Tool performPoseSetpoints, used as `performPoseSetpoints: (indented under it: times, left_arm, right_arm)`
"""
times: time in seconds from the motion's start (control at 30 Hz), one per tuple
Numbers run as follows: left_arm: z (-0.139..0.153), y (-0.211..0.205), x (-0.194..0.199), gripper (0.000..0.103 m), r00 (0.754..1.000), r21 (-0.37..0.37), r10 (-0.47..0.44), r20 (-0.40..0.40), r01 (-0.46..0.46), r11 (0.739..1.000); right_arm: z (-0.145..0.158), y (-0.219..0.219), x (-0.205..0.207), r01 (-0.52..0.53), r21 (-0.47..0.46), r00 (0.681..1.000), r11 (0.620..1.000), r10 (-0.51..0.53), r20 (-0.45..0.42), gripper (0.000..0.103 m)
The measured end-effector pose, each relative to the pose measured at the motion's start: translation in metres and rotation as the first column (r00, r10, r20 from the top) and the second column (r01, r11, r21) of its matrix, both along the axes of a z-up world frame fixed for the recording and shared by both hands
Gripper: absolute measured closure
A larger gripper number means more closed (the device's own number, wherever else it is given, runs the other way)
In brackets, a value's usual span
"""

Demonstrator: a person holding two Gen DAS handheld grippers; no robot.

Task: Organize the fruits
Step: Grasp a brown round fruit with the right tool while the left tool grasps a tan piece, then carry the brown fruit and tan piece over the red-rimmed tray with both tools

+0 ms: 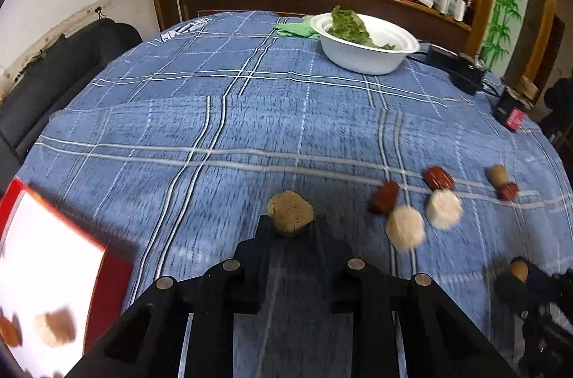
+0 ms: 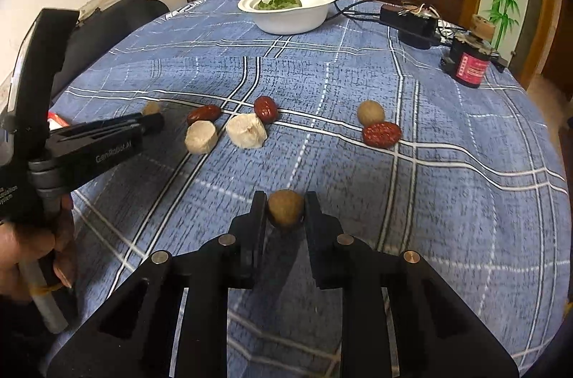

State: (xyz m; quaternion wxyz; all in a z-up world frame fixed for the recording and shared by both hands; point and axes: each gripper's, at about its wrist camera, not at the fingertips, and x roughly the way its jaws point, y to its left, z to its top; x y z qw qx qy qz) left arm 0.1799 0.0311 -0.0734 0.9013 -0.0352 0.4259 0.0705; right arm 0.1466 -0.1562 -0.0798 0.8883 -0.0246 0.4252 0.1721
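matt woven tablecloth (image 2: 429, 199); glossy plastic bowl (image 2: 297, 16)

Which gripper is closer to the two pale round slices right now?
Left. The left gripper, shut on a brown fruit, sits just beside the pale slices. The right gripper holds its own brown fruit farther toward the near edge.

The left gripper (image 1: 290, 223) points steeply down at the tabletop, its black jaws closed tight on a small tan round fruit (image 1: 290, 212) at the fingertips. The right gripper (image 2: 285, 211) tilts down likewise, its jaws clamped on another tan round fruit (image 2: 285, 208). In the right wrist view a hand (image 2: 34, 252) at the left edge wraps its fingers around the left gripper's handle, the tool reaching in sideways.
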Motion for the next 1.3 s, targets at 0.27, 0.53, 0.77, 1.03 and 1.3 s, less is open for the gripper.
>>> performPoseSetpoints:
  times: [0.27, 0.53, 0.77, 1.03, 1.3]
  left_arm:
    - [0.019, -0.024, -0.076, 0.08, 0.994, -0.007, -0.096, 0.048, 0.096, 0.995]
    - [0.029, -0.035, -0.14, 0.08, 0.982, -0.01, -0.166, 0.089, 0.167, 0.986]
    - [0.031, -0.029, -0.173, 0.081, 0.98, 0.003, -0.166, 0.114, 0.167, 0.986]
    - [0.032, -0.018, -0.191, 0.081, 0.982, 0.006, -0.142, 0.122, 0.142, 0.99]
    - [0.031, -0.012, -0.197, 0.081, 0.986, 0.016, -0.121, 0.115, 0.12, 0.993]
  right_arm:
    - [0.011, -0.011, -0.042, 0.031, -0.003, 0.999, 1.0, -0.031, 0.019, 0.084]
    - [0.019, -0.015, -0.084, 0.087, -0.015, 0.995, 0.996, -0.087, 0.042, 0.084]
    - [0.021, 0.0, -0.112, 0.086, -0.013, 0.995, 0.996, -0.085, 0.054, 0.084]
    - [0.022, 0.021, -0.136, 0.042, 0.004, 0.997, 0.999, -0.042, 0.059, 0.084]
    - [0.02, 0.03, -0.149, 0.008, 0.018, 0.998, 1.0, -0.009, 0.059, 0.084]
